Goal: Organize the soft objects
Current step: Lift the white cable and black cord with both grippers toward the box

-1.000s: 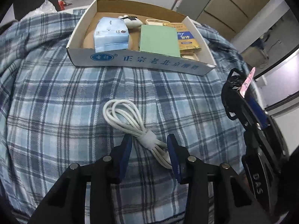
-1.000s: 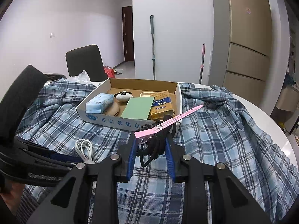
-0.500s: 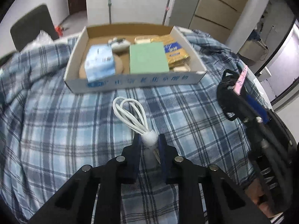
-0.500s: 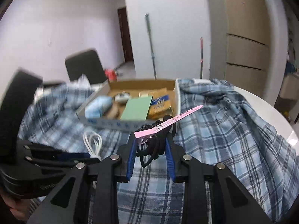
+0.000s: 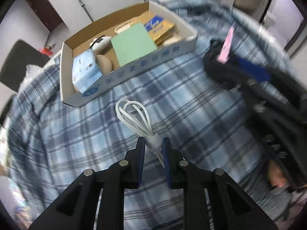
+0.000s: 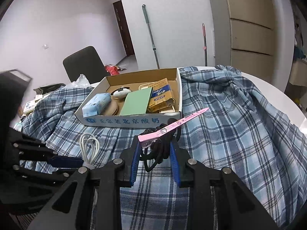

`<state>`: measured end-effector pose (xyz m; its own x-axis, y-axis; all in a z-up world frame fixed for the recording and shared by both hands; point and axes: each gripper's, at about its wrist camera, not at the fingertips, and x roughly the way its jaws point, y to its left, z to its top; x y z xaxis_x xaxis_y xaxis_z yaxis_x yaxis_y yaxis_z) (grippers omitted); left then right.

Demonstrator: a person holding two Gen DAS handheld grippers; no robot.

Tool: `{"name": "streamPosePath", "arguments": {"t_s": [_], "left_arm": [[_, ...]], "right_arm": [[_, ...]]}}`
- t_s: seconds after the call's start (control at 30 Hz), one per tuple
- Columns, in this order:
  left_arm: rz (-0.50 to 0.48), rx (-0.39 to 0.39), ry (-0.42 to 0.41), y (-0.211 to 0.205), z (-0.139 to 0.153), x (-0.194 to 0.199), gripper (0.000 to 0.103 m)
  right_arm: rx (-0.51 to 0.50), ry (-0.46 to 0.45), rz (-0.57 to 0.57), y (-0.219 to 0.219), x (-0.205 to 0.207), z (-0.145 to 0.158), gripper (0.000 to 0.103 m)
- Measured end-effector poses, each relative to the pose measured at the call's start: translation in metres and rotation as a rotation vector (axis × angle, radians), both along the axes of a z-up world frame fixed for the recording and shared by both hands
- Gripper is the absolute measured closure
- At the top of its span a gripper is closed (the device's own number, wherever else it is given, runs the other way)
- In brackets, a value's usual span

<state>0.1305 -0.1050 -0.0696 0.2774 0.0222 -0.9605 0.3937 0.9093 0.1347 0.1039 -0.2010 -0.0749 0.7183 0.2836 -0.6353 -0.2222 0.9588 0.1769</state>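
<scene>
My left gripper (image 5: 153, 145) is shut on the wrap of a coiled white cable (image 5: 134, 115) and holds it above the blue plaid cloth (image 5: 57, 143). The cable also shows in the right wrist view (image 6: 89, 147). My right gripper (image 6: 154, 151) is shut on a bundle of black hair ties (image 6: 161, 147) with a pink hair clip (image 6: 172, 126); the bundle also shows in the left wrist view (image 5: 220, 67). A cardboard box (image 5: 134, 76) (image 6: 130, 121) lies ahead, holding a blue tissue pack (image 5: 85, 72), a green pad (image 5: 132, 42) and a yellow packet (image 5: 159, 26).
The plaid cloth (image 6: 239, 124) covers a round white table (image 6: 268, 84). A black chair (image 6: 84, 65) stands behind the box. Small packs (image 6: 30, 105) lie at the left edge. Two mop handles (image 6: 151, 38) lean on the far wall beside a beige cabinet (image 6: 251, 28).
My left gripper closed on the white cable's wrap and lifted it off the cloth, swinging toward the box. My right gripper kept its hold on the hair ties and clip.
</scene>
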Motion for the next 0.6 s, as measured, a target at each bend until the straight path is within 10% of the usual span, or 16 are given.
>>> {"name": "streamPosePath", "arguments": {"t_s": [0.6], "left_arm": [[0.081, 0.03, 0.091, -0.001, -0.025, 0.025, 0.075]], "right_arm": [[0.197, 0.147, 0.058, -0.025, 0.012, -0.002, 0.074]]}}
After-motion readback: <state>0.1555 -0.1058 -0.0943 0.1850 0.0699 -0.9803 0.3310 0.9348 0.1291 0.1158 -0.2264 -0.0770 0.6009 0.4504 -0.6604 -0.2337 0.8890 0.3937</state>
